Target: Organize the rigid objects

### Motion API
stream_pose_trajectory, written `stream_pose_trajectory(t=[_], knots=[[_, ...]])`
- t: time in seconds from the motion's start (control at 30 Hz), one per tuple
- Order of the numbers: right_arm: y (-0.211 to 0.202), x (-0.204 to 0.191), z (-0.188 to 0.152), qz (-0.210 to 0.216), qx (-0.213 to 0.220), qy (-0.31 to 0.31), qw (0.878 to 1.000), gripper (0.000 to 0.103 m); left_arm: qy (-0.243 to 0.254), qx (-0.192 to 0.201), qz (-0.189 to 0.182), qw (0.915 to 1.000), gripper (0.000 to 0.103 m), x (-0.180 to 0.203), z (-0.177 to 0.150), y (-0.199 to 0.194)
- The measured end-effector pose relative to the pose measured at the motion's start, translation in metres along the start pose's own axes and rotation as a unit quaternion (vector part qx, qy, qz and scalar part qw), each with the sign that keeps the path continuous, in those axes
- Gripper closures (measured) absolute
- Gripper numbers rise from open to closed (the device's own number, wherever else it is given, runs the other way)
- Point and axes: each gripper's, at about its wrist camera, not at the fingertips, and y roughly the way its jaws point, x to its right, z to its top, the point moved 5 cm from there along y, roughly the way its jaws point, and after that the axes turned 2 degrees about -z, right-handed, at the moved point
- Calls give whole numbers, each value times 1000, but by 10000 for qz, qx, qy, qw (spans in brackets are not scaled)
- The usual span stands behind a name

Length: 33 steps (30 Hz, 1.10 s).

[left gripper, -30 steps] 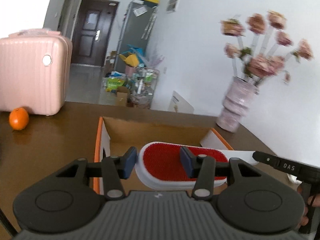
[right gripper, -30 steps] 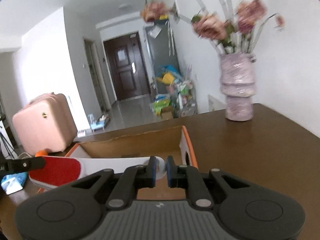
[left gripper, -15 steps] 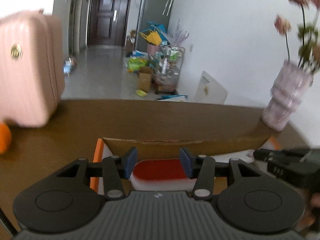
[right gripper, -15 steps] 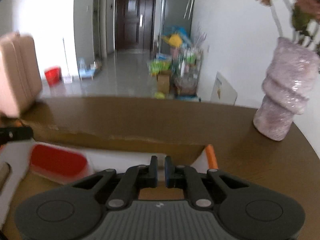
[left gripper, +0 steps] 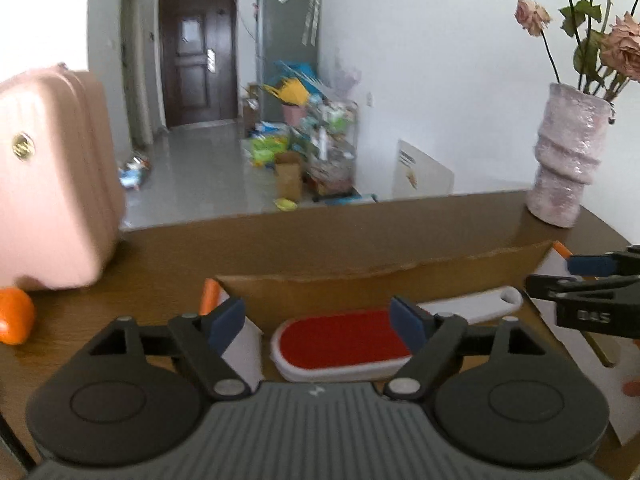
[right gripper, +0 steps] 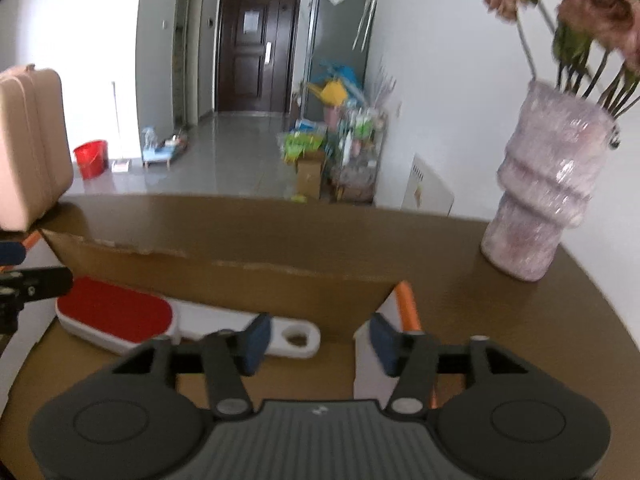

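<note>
Left claw (left gripper: 320, 320) stands wide, jaws opening, above the brush (left gripper: 344, 344), whose red pad lies flat in the box (left gripper: 380, 280) between the fingers, untouched. At the right edge shows the right claw (left gripper: 576, 276).

Right claw (right gripper: 314, 340), jaws opening, straddles the brush (right gripper: 160, 320) handle's end without pressing it; the vase (right gripper: 536, 200) stands on the table (right gripper: 520, 320).

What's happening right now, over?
Left gripper and right gripper both opening, nothing clamped. Red-and-white brush lies inside the cardboard box. Nothing blocking.
</note>
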Motion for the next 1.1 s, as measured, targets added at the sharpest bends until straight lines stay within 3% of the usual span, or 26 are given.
stream_pose_trajectory(t=[0.13, 0.23, 0.33, 0.43, 0.57, 0.7, 0.8, 0.93, 1.1], knots=[[-36, 9, 8, 165, 144, 157, 9996, 45, -21, 142, -129, 9998, 17, -1, 7, -43], [-77, 19, 12, 217, 350, 192, 9990, 29, 100, 421, -74, 9990, 10, -3, 13, -91], [-116, 31, 10, 212, 565, 243, 9979, 25, 156, 822, 23, 9965, 1, -4, 13, -138], [-161, 41, -2, 111, 889, 324, 9955, 12, 156, 1269, 168, 9917, 0, -4, 4, -183], [-224, 44, -32, 182, 1349, 318, 9902, 11, 74, 1686, 166, 9855, 0, 2, -26, -243], [-286, 37, -74, -7, 1958, 289, 9802, 8, -50, 1743, -33, 9847, 0, 8, -64, -293], [-325, 25, -109, -82, 2245, 211, 9742, 2, -245, 1852, 61, 9824, 0, 9, -95, -327], [-370, 9, -156, -10, 2473, 289, 9685, 0, -211, 1948, -21, 9806, 0, 10, -138, -371], [-410, -2, -210, 25, 2388, 577, 9694, 0, -4, 2133, -26, 9770, 0, 17, -191, -414]])
